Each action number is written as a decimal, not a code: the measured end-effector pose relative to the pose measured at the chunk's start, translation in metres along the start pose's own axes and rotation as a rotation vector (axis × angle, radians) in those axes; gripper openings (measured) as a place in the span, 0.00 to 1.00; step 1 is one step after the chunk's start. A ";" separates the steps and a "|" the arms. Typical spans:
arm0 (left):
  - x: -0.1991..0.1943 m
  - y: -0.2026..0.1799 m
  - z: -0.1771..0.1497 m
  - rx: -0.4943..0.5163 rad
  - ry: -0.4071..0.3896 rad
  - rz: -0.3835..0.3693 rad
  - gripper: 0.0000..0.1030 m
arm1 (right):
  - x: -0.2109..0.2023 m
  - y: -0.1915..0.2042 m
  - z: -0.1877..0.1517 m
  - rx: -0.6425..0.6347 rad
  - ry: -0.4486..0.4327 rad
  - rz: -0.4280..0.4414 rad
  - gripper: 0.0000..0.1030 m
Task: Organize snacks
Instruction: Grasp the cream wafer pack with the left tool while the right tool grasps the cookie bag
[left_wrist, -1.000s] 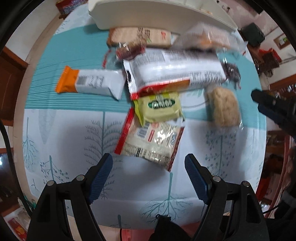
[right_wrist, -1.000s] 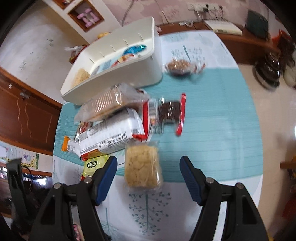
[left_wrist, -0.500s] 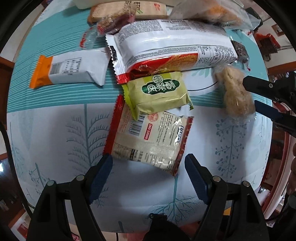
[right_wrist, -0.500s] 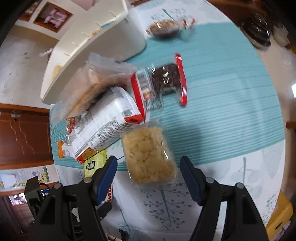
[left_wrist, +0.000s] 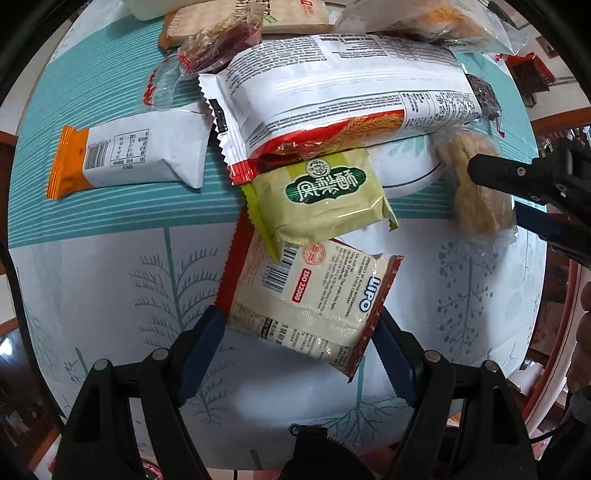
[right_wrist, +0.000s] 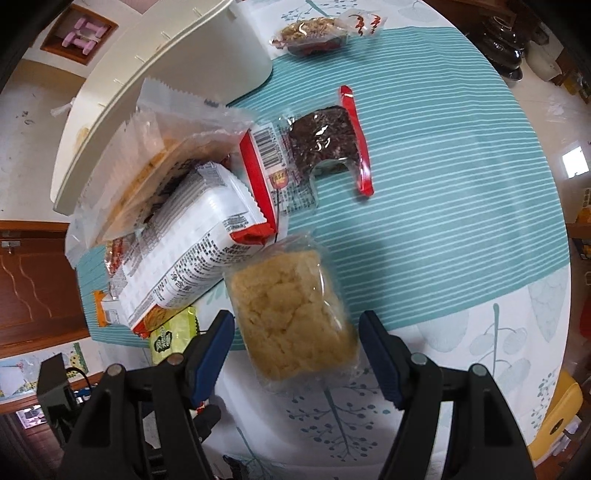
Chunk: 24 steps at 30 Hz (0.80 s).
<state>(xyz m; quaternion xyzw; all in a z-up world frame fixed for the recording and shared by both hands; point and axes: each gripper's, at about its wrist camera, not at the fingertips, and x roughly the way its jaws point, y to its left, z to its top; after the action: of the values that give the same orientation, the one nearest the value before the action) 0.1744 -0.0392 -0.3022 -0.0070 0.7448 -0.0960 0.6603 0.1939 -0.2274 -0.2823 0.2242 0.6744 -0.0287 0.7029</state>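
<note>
A pile of snack packs lies on the table. In the left wrist view my left gripper (left_wrist: 297, 350) is open, its fingers on either side of the near end of a red-edged LIPO cracker pack (left_wrist: 314, 302). A green pastry pack (left_wrist: 317, 199) lies on the pack's far end. In the right wrist view my right gripper (right_wrist: 297, 349) is open around a clear-wrapped yellow puffed-rice cake (right_wrist: 291, 317). The cake also shows in the left wrist view (left_wrist: 476, 192), with my right gripper (left_wrist: 517, 192) at it.
A large white-and-red cracker bag (left_wrist: 343, 96), an orange-ended white bar (left_wrist: 125, 155) and a dark seaweed-like pack (right_wrist: 321, 144) lie further back. A white bin (right_wrist: 177, 74) stands behind the pile. Another small snack (right_wrist: 314, 35) lies beside the bin.
Both grippers have moved forward and down. The LIPO pack now lies between my left fingers and the rice cake between my right fingers. Both stay open.
</note>
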 end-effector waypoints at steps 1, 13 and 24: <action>-0.001 0.000 0.002 0.003 -0.001 0.000 0.76 | 0.004 0.008 0.001 -0.005 0.000 -0.013 0.68; -0.004 0.002 0.000 0.007 -0.020 -0.009 0.65 | 0.026 0.047 -0.006 -0.083 0.004 -0.152 0.68; -0.006 0.009 -0.004 -0.008 -0.024 -0.011 0.62 | 0.037 0.054 -0.011 -0.130 0.008 -0.179 0.61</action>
<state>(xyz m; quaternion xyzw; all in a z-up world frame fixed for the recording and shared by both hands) 0.1718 -0.0288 -0.2974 -0.0148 0.7372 -0.0966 0.6686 0.2055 -0.1652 -0.3027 0.1171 0.6950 -0.0469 0.7078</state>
